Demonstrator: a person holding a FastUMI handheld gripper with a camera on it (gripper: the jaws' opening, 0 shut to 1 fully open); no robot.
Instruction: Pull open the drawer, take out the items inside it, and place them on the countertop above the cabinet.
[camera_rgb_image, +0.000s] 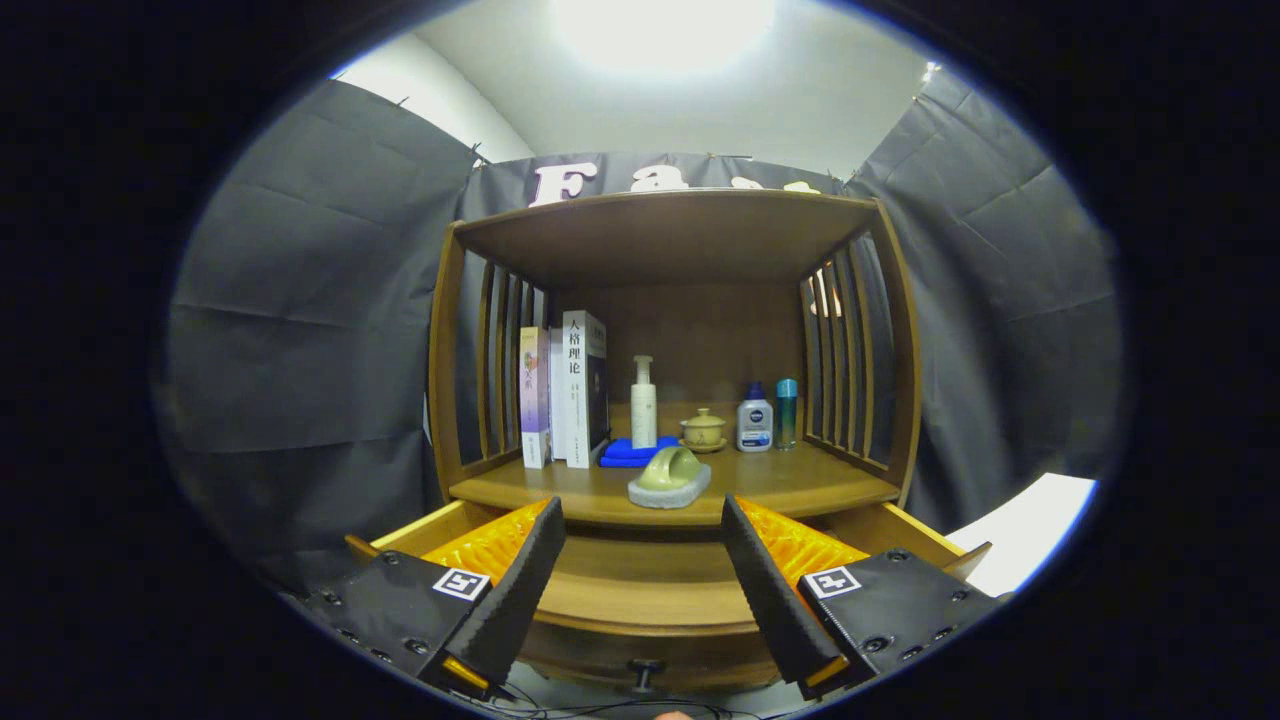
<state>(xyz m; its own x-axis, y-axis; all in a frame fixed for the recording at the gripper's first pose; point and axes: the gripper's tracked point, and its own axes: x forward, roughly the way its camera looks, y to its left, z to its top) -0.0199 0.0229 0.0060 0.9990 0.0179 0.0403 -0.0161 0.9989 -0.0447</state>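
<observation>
Two fingers of gripper (643, 530) spread wide, empty, above open drawer (640, 590); slipper (670, 478) at countertop (800, 482) front edge.

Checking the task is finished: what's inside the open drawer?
Between the open tongs, the drawer shows only bare wooden floor. Its side parts hide behind the fingers.

The wooden drawer (640, 590) stands pulled open below the countertop (780, 482), its dark knob (645, 668) facing forward. On the countertop's front edge rests a pale green slipper-shaped item on a grey base (670, 480), upright.
</observation>
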